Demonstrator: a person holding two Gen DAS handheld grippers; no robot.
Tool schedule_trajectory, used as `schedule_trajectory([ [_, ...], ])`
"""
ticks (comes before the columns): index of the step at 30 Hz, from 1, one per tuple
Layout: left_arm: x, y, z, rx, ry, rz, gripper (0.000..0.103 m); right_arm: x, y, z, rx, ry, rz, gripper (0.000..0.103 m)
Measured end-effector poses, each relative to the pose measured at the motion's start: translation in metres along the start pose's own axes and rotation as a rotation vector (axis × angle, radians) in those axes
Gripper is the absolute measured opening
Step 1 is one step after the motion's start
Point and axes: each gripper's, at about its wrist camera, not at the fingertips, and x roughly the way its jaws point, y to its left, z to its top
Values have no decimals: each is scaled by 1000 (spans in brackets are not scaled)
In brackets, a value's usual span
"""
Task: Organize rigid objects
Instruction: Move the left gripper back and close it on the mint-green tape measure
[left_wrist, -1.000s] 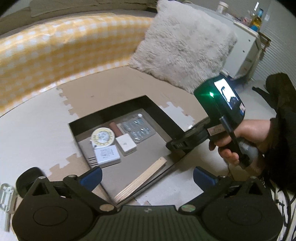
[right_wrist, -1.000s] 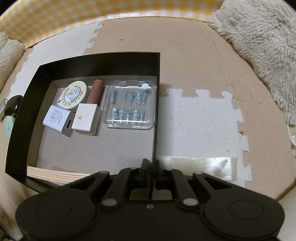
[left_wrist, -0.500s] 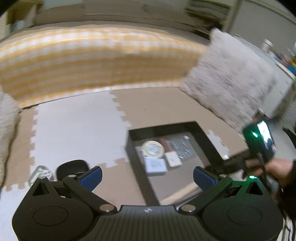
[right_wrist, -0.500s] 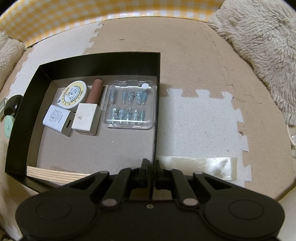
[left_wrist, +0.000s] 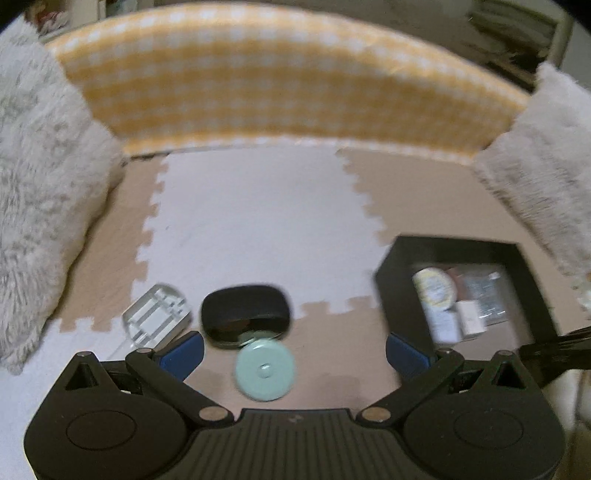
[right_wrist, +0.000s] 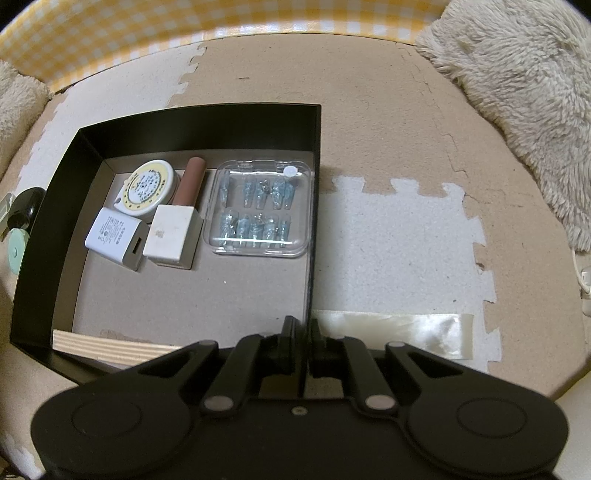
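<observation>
A black box (right_wrist: 55, 206) lies on the foam mat and holds a round yellow tape measure (right_wrist: 149, 186), a brown tube (right_wrist: 190, 181), a white charger (right_wrist: 114, 238), a white block (right_wrist: 171, 236), a clear case of blue pieces (right_wrist: 260, 208) and a wooden stick (right_wrist: 110, 347). My right gripper (right_wrist: 301, 332) is shut on the box's right wall. My left gripper (left_wrist: 295, 349) is open and empty over a mint green disc (left_wrist: 264, 369). A black oval case (left_wrist: 245, 310) and a clear plastic box (left_wrist: 157, 314) lie just beyond it. The black box (left_wrist: 391, 266) shows at its right.
A yellow checked cushion (left_wrist: 277, 88) runs along the back. Fluffy pillows stand at the left (left_wrist: 37, 184) and right (right_wrist: 524, 92). A strip of tape (right_wrist: 395, 332) lies on the mat right of the box.
My left gripper has swung left, away from the box, and now faces the green disc, black case and clear box. My right gripper and the box have not moved.
</observation>
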Motion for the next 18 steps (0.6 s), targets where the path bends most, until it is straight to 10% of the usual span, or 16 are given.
schedule_trajectory([
  [11,37,10,-12,-26,64,62,99,0,0,0,1,0,1,8],
  [18,51,16,-17,-72,103,54,61,0,0,0,1,1,0,8],
])
